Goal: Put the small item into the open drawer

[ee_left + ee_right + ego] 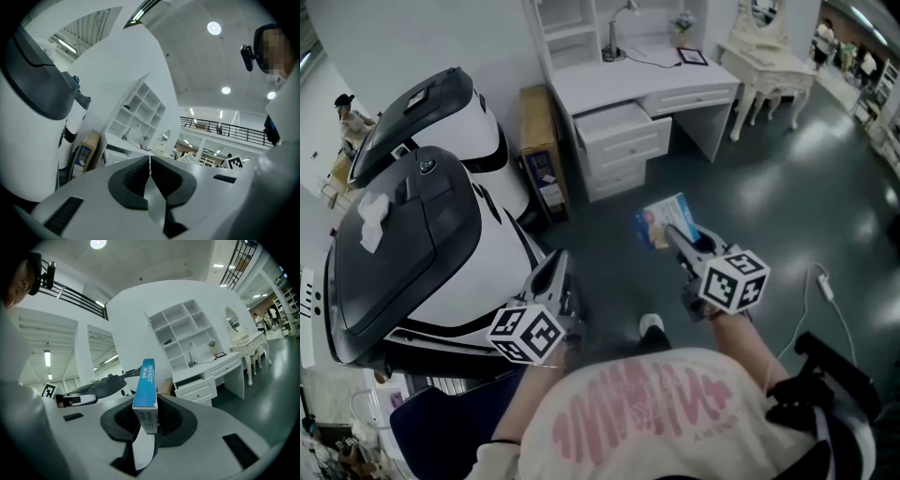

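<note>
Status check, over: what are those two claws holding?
Left gripper shut, empty. Right gripper shut on blue box. Open drawer ahead, not reached. White machine close at left.

The small box is made of coated card, blue and lightly glossy. The shells of the right gripper and the left gripper are moulded in smooth, matt, pale grey plastic. The fingers are faced with dark, finely ribbed pads that look like rubber. At the upper centre of the head view, the surface and the drawer are finished in smooth white paint. The floor is dark and polished, and light is reflected from it. The carton left of the drawer is plain matt brown cardboard. The machine housing at the left is glossy white plastic.
</note>
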### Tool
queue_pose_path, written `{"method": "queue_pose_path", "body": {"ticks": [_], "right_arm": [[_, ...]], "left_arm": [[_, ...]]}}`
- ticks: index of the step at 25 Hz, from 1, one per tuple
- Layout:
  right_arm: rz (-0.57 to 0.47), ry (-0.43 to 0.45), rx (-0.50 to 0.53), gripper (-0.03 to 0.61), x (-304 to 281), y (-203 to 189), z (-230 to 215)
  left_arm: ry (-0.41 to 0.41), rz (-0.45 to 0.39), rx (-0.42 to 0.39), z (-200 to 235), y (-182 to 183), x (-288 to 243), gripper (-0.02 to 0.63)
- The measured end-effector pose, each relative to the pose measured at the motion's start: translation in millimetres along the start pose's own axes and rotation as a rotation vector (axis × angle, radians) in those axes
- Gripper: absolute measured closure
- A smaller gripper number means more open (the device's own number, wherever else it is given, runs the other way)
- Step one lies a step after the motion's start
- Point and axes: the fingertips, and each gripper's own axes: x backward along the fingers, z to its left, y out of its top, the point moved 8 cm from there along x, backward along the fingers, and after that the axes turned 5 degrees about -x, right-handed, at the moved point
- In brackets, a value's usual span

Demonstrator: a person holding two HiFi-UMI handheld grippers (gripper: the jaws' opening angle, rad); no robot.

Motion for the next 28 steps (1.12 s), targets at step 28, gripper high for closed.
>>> {"method": "queue_pose_path", "body": {"ticks": [28], "right_arm": [[0.084,0.066,-0.065,0.489,-122.2,80.0,-186.3]], "left_arm": [[0.103,0.014,0.037,13.9,-5.8,-203.7,0.577]]}}
